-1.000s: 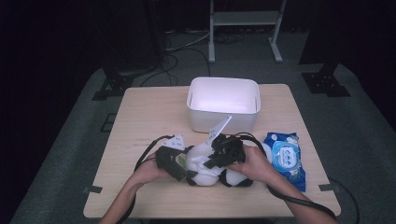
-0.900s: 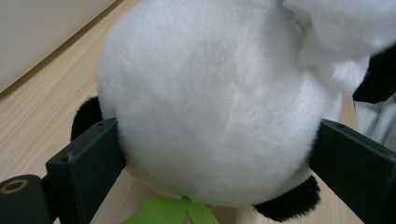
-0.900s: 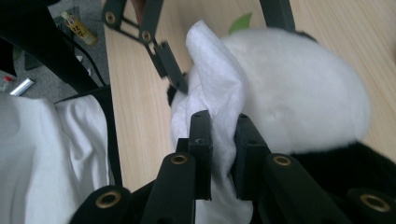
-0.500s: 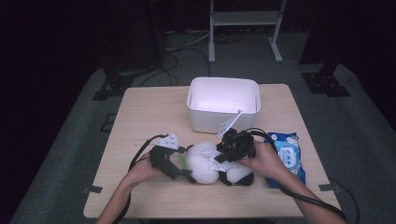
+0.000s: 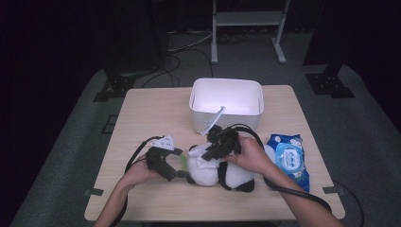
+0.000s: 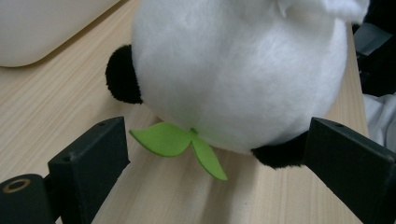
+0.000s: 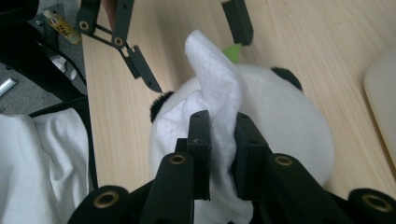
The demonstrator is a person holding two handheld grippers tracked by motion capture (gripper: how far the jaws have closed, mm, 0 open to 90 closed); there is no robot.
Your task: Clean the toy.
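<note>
panda toy face under wipe

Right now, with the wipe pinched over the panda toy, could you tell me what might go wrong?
The left gripper stands open around the panda toy, seemingly not clamping it, so wiping could roll it. The right gripper pinches only a fold of the wipe, which might slip out. The green leaf could get caught under a jaw.
</note>
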